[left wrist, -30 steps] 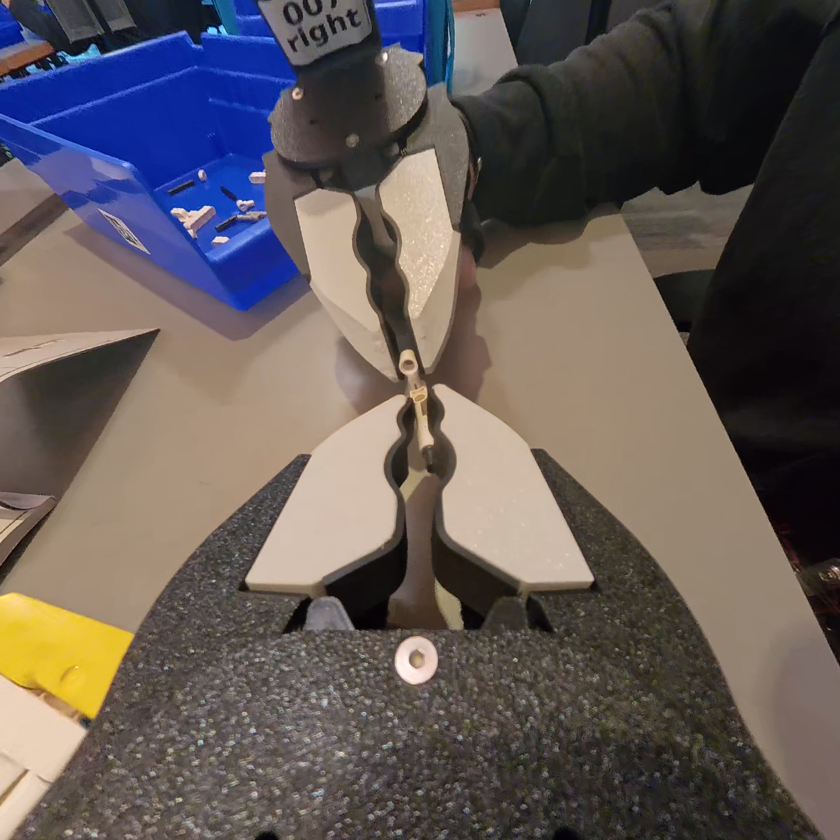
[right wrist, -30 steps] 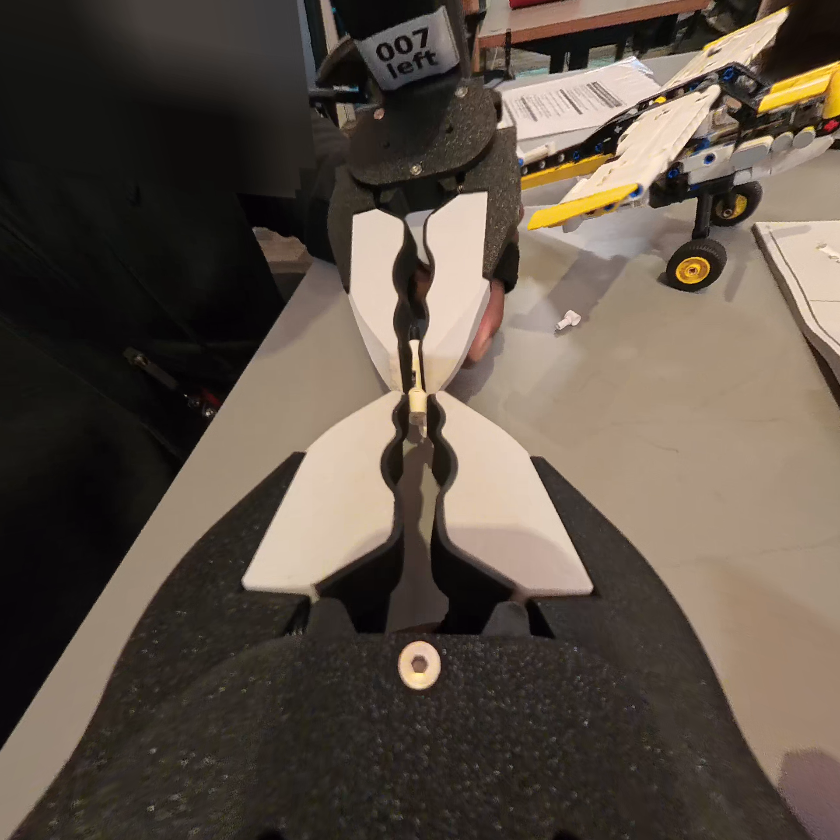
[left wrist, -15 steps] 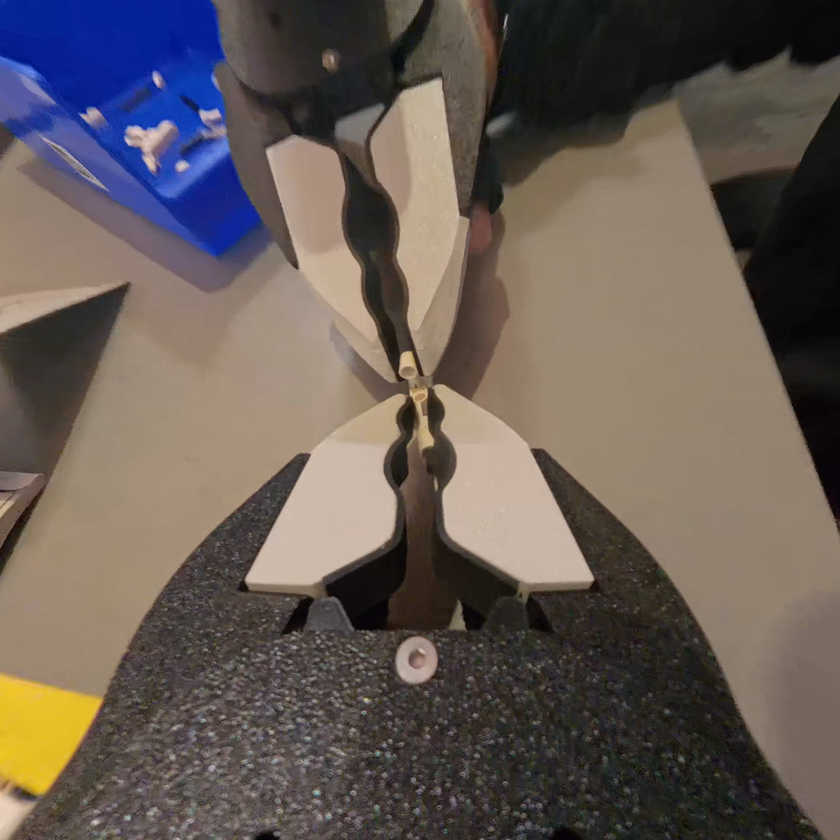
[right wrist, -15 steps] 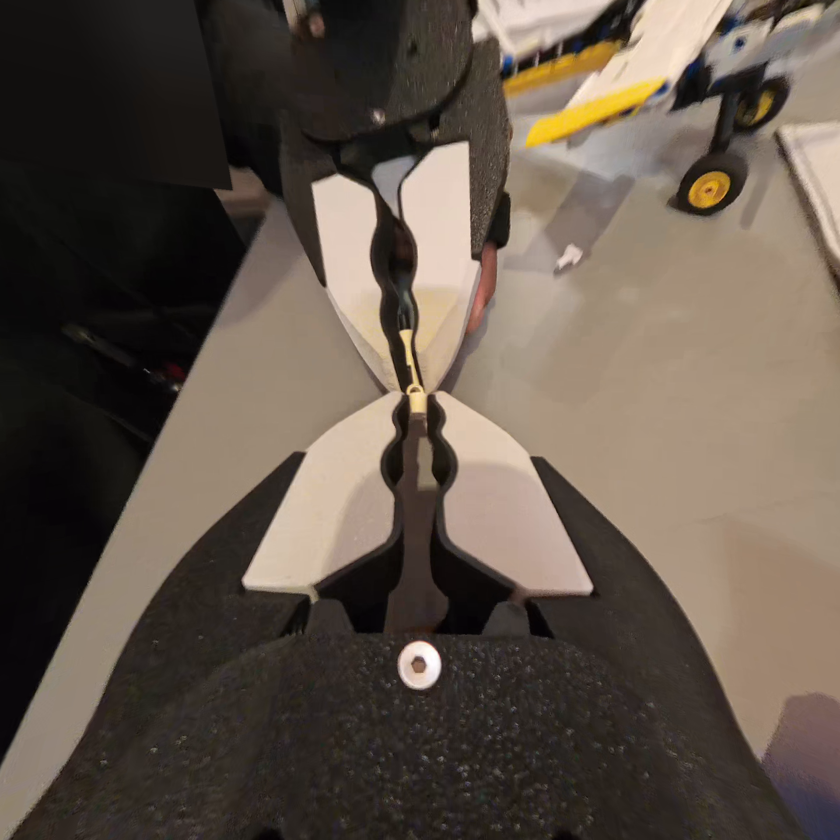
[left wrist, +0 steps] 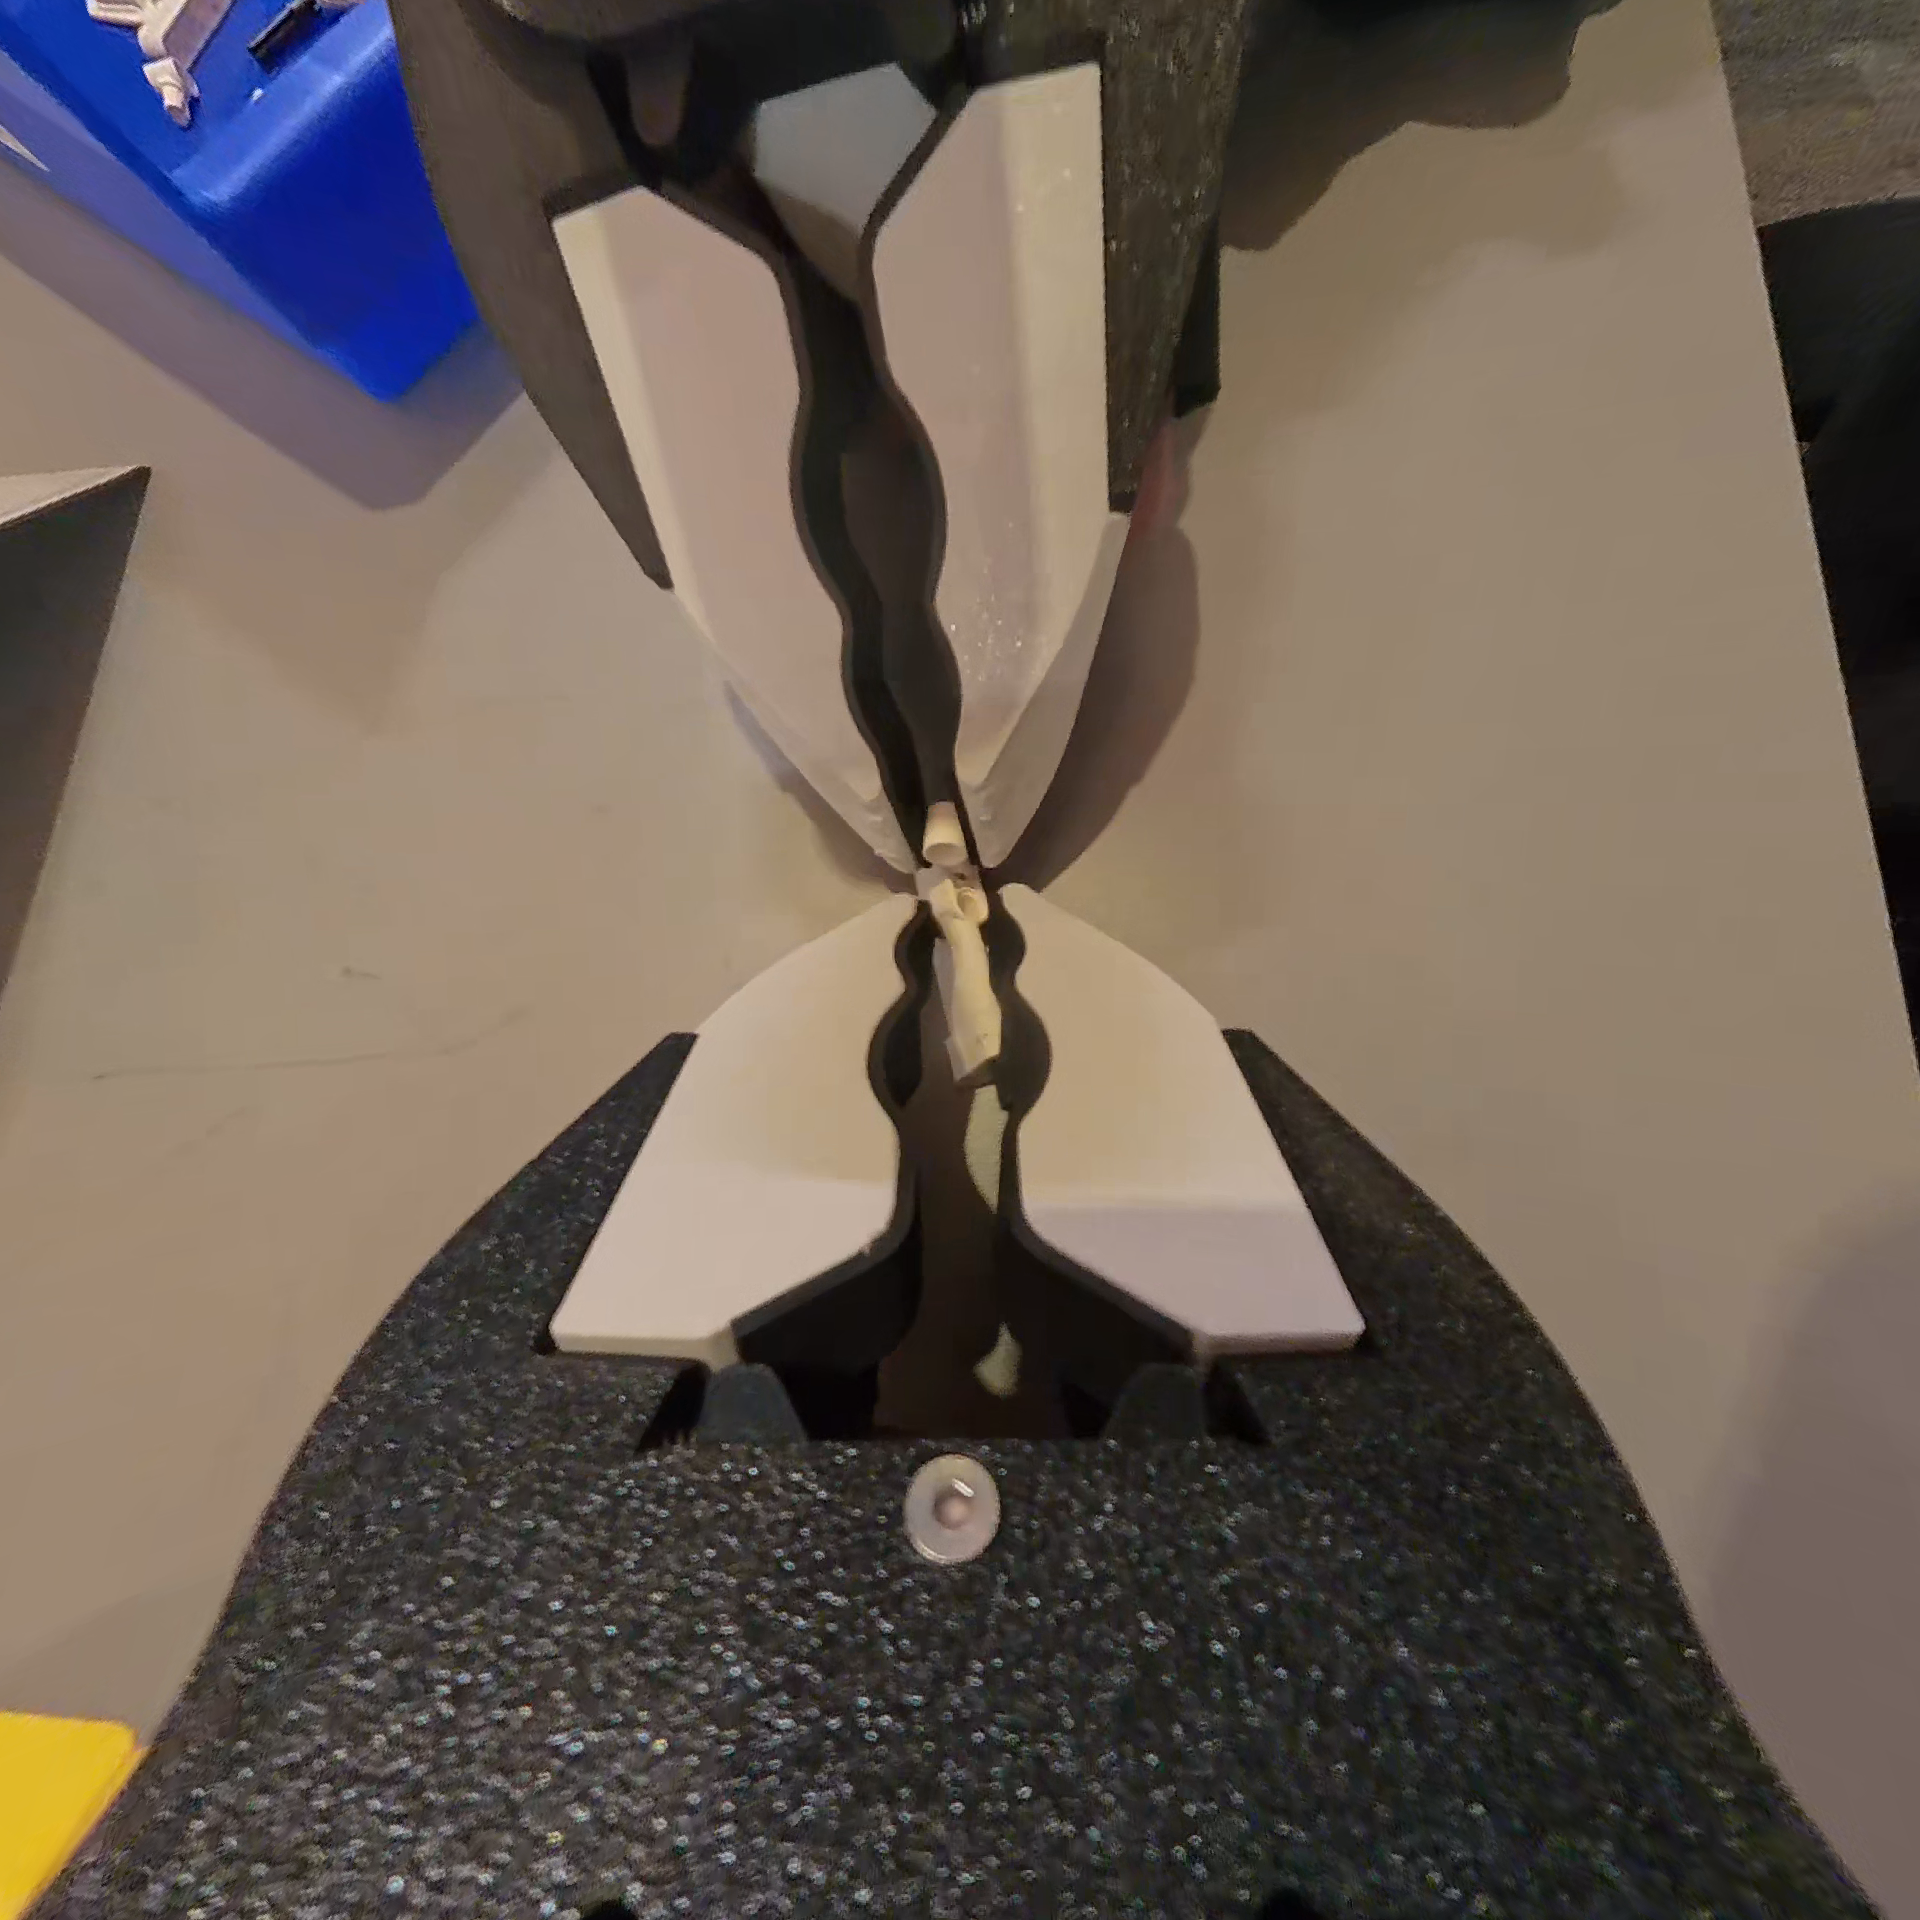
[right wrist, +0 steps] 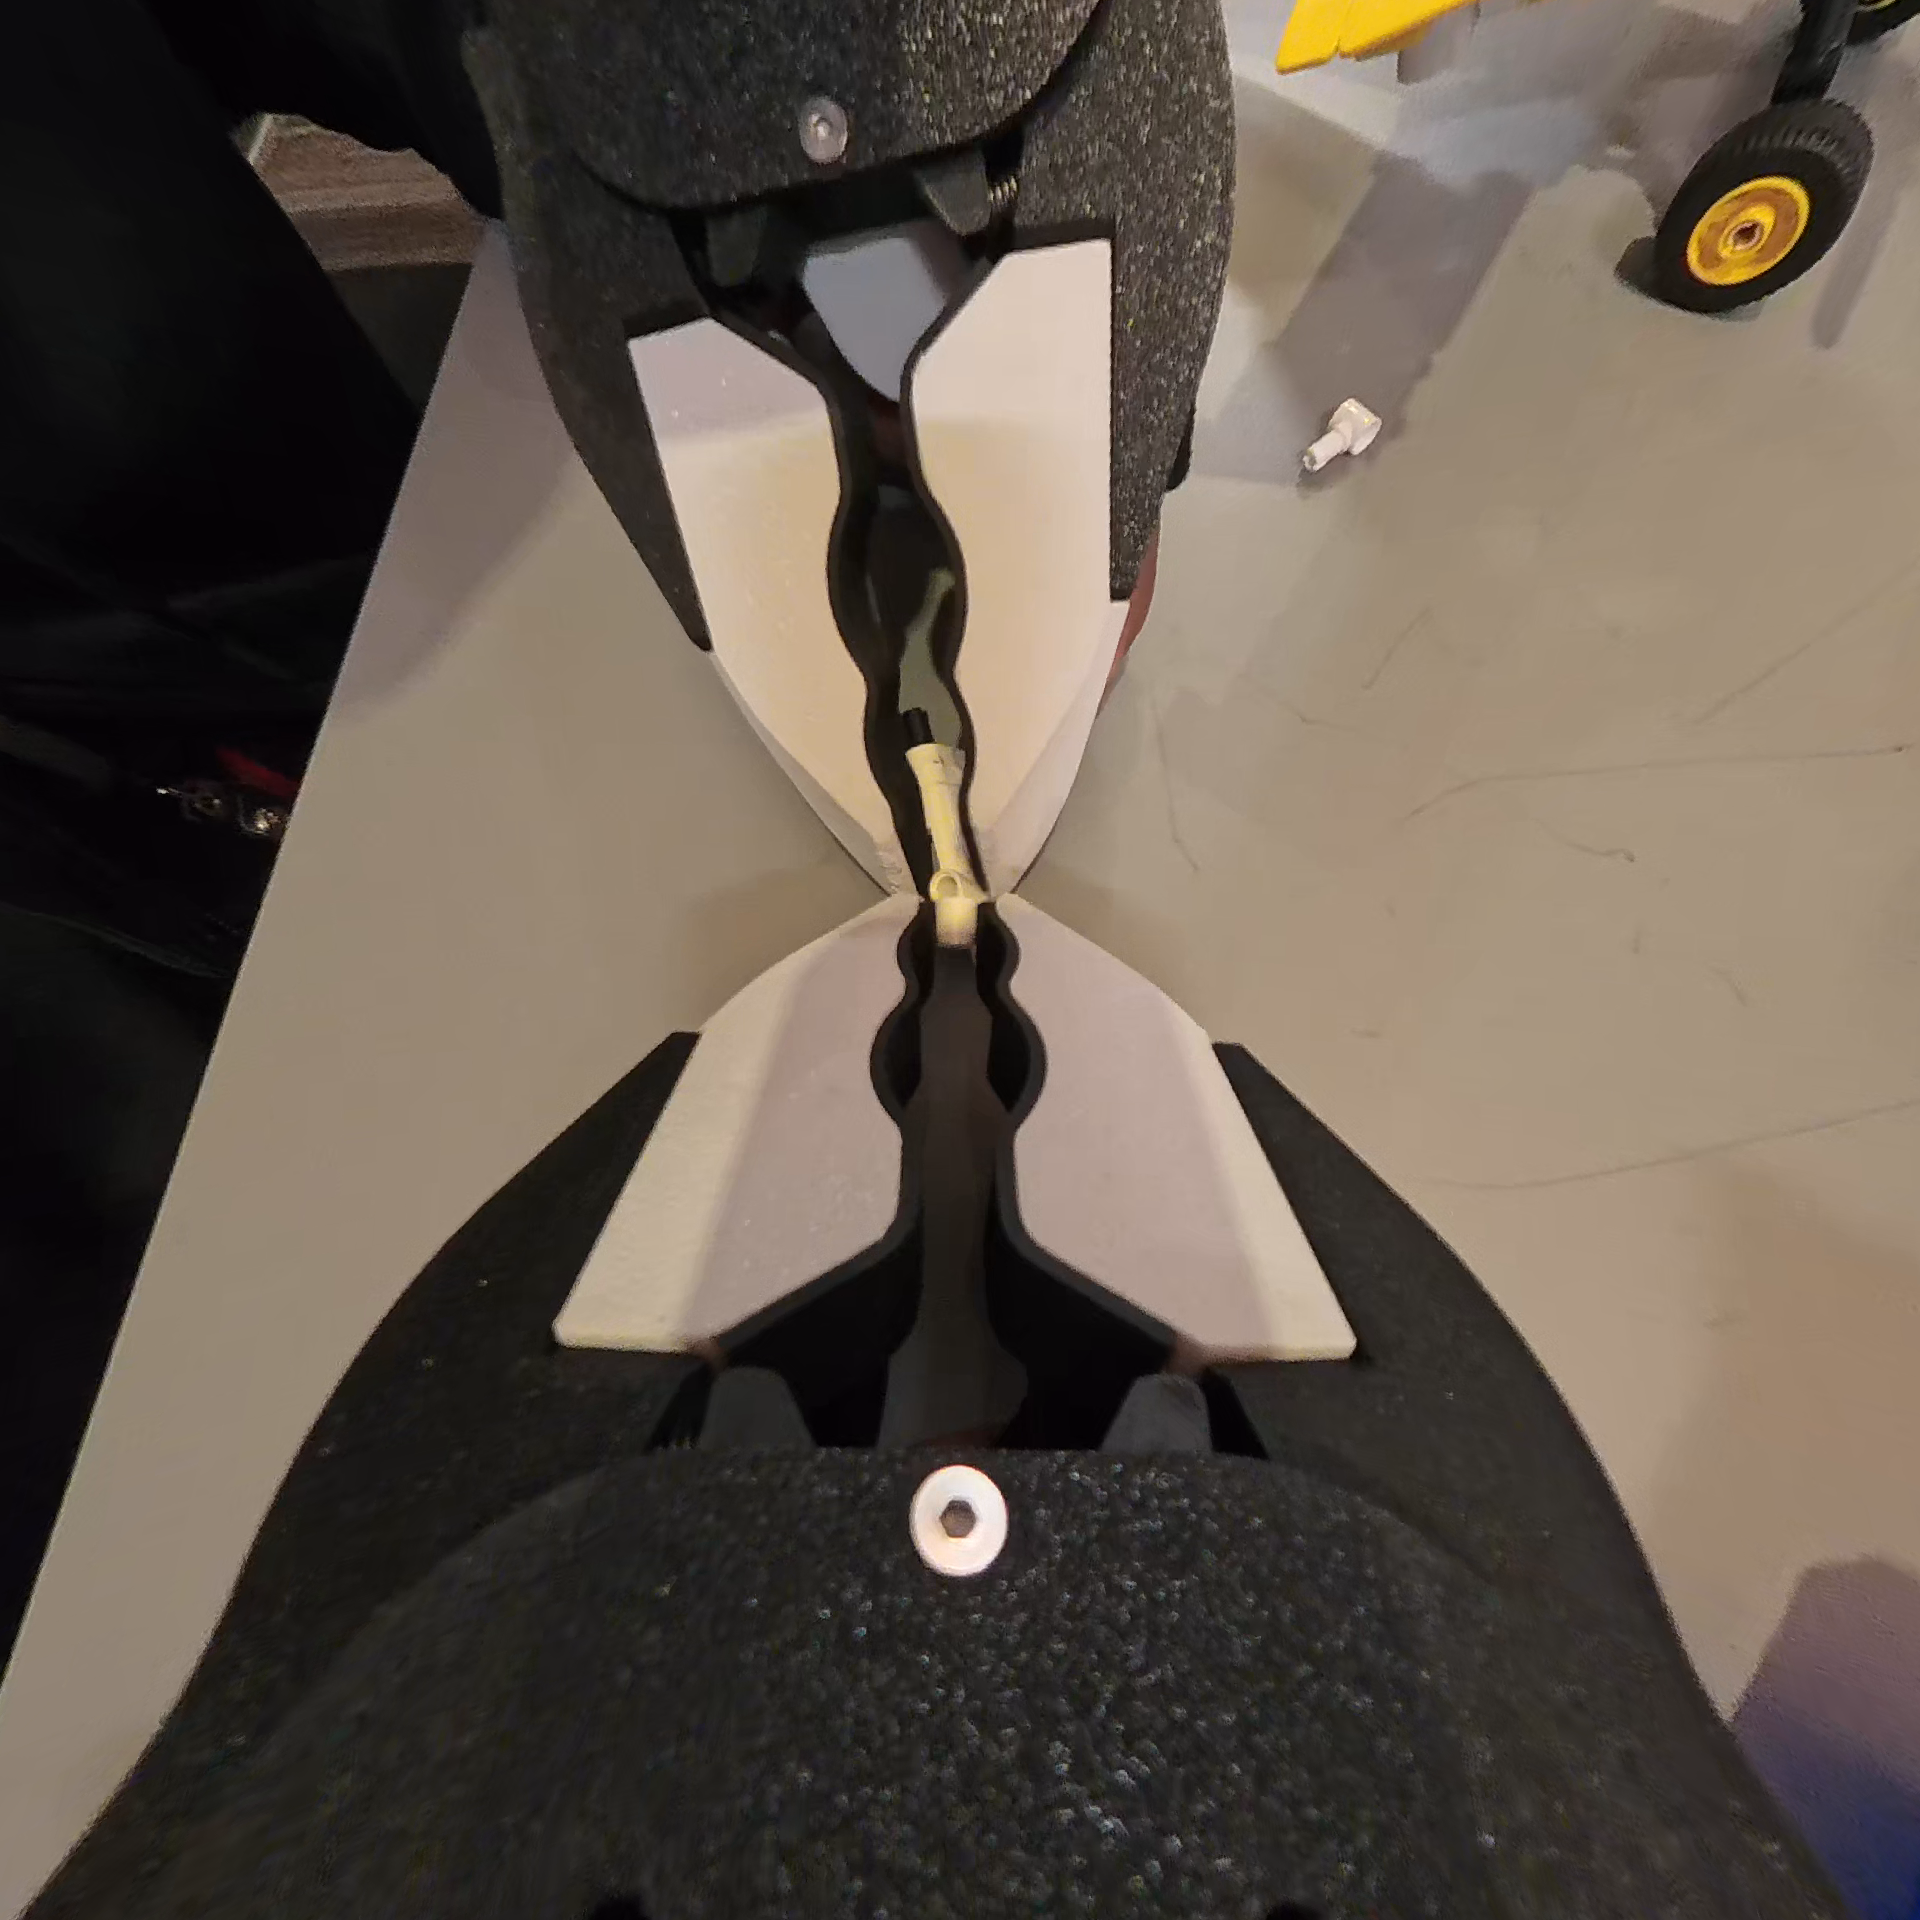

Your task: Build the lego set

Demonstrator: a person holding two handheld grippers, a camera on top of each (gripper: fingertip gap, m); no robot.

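The long cream connector piece (left wrist: 966, 997) is sitting clamped in the left gripper (left wrist: 961, 909) while the right gripper (right wrist: 954, 914) is pinching a short cream connector (right wrist: 954, 923) tip-to-tip against it, so any wobble could pop them out.

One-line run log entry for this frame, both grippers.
left gripper: shut on long white connector piece | right gripper: shut on short white pin | tips facing, parts meeting end to end | over grey table
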